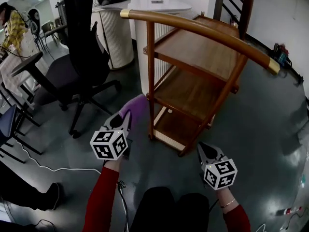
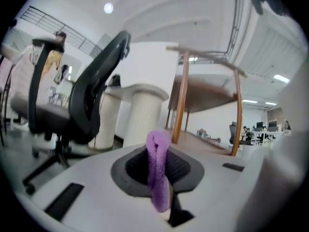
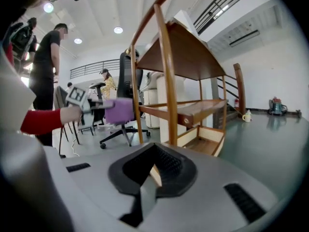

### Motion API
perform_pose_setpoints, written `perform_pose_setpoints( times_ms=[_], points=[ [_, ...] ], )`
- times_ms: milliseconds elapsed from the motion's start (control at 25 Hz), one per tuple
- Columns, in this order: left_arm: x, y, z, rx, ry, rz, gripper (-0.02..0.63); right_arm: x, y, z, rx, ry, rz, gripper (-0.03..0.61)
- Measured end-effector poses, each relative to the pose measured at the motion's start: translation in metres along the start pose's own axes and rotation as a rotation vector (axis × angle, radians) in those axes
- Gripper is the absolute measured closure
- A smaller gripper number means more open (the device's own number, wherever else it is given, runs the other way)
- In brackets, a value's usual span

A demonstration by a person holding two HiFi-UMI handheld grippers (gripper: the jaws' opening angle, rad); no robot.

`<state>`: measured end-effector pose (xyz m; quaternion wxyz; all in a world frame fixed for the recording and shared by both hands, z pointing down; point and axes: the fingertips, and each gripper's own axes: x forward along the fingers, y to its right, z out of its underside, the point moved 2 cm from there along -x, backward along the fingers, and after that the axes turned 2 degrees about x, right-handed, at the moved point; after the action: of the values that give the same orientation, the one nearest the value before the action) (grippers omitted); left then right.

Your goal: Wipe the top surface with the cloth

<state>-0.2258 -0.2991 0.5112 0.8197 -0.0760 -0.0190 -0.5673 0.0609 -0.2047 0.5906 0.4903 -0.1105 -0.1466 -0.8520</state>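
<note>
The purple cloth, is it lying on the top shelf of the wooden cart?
No, the purple cloth is pinched in the left gripper, away from the top shelf.

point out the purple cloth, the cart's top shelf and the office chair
purple cloth (image 2: 158, 168), left gripper view, fold between the jaws
top shelf (image 1: 198, 50), head view, bare wood middle
office chair (image 1: 79, 28), head view, black backrest
</note>
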Motion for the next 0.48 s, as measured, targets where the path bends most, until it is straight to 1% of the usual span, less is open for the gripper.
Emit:
perform_pose_setpoints(
  times_ms=[120, 200, 240, 280, 360, 400, 480],
  points=[
    [-0.020, 0.017, -0.157, 0.140, 0.285, 0.003, 0.561, 0.010, -0.024, -0.033, -0.075, 0.027, -0.064, 0.568],
    [-0.034, 0.033, -0.242, 0.237, 0.448, -0.016, 0.562, 0.022, -0.035, -0.064, -0.114, 0.077, -0.093, 0.568],
    [-0.040, 0.040, -0.273, 0.279, 0.512, -0.029, 0.561, 0.026, -0.040, -0.079, -0.130, 0.104, -0.106, 0.566],
    [-0.046, 0.048, -0.297, 0.316, 0.561, -0.040, 0.561, 0.028, -0.046, -0.091, -0.143, 0.128, -0.118, 0.568],
    [-0.051, 0.064, -0.322, 0.363, 0.615, -0.045, 0.561, 0.027, -0.054, -0.107, -0.161, 0.167, -0.132, 0.568],
    [-0.050, 0.071, -0.326, 0.368, 0.623, -0.037, 0.561, 0.026, -0.056, -0.113, -0.167, 0.180, -0.134, 0.568],
    [-0.043, 0.081, -0.325, 0.351, 0.614, -0.012, 0.561, 0.024, -0.056, -0.119, -0.173, 0.193, -0.133, 0.568]
  ],
)
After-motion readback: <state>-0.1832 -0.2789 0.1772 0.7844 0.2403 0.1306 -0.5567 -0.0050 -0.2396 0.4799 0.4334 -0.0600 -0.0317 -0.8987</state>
